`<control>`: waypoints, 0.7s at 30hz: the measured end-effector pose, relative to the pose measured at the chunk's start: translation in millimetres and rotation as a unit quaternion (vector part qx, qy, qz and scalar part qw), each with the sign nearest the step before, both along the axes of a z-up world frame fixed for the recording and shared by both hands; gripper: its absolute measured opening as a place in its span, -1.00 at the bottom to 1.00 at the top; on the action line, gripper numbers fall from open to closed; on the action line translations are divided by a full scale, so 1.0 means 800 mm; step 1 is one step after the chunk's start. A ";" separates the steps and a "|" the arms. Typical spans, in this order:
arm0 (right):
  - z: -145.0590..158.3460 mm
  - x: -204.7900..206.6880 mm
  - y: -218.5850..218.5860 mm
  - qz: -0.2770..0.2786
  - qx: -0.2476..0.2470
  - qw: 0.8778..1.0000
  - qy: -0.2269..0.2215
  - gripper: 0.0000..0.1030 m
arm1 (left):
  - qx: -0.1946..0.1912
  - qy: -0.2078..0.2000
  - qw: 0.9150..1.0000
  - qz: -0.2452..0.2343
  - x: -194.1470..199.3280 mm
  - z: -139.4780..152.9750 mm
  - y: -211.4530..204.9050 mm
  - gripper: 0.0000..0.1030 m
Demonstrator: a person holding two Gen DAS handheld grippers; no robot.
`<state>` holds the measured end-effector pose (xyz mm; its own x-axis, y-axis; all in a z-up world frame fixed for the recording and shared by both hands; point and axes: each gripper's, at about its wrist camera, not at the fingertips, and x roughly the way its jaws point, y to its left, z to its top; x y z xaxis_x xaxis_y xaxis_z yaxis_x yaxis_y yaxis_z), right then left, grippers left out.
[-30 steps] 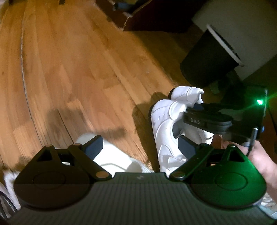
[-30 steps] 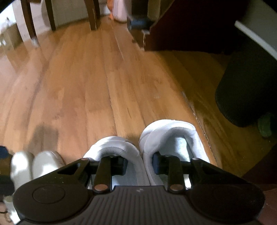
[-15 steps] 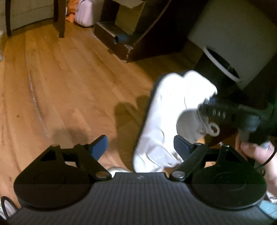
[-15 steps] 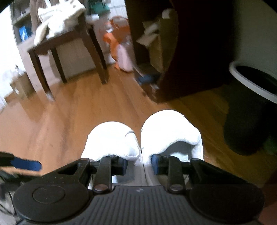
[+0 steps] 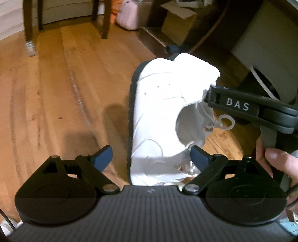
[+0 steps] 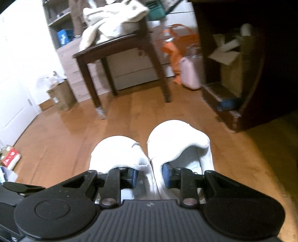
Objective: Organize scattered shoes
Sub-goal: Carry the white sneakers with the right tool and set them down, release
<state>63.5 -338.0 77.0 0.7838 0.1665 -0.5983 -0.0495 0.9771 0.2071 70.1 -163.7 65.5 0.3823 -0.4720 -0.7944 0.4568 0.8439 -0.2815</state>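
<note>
**Gripping a pair of white sneakers above the wood floor**

Pinching the touching inner walls of the white sneakers [image 6: 152, 149], one blue pad inside each shoe opening: right gripper [image 6: 150, 176], clamped on the pair. Hanging side by side, toes pointing away, off the wood floor [image 6: 65, 134] in the right wrist view. Seen from the left wrist camera, same sneakers [image 5: 160, 115] tilted on their side, dark sole edge turned left, laces dangling near the black bar marked DAS. Holding that right tool's handle at the frame's right edge: a hand [image 5: 275, 163].

Spread wide and holding nothing: left gripper [image 5: 150, 158], blue fingertips [image 5: 103, 157] standing either side of the near end of the shoes, contact not clear.

Further out, in the right wrist view: a dark wooden table [image 6: 119, 50] with pale cloth [image 6: 111, 16] heaped on top, an orange bag [image 6: 175, 50] and a pink bag [image 6: 190, 74] behind its leg, a dark cabinet [image 6: 242, 74] with a cardboard box on the right, a small cardboard box [image 6: 61, 96] by the white wall on the left. Far right in the left wrist view: a grey bin [image 5: 264, 42] with a white rim.
</note>
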 end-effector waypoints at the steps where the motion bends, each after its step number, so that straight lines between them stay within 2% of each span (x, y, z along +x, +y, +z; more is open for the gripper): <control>1: 0.000 0.002 0.009 0.003 0.003 1.000 0.001 -0.47 | 0.003 0.000 1.000 0.001 0.000 0.000 0.005 0.81; 11: -0.012 0.030 0.082 0.018 0.003 1.000 0.016 -0.47 | 0.029 0.004 0.999 0.025 0.011 0.002 0.065 0.84; 21: -0.036 0.070 0.119 0.005 -0.025 0.999 0.037 -0.48 | 0.010 0.026 0.998 0.062 0.019 0.005 0.108 0.84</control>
<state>119.4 -242.7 48.3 0.7358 0.1428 -0.6620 -0.0465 0.9859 0.1611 85.1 -77.4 69.4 0.3951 -0.4068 -0.8236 0.3337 0.8989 -0.2839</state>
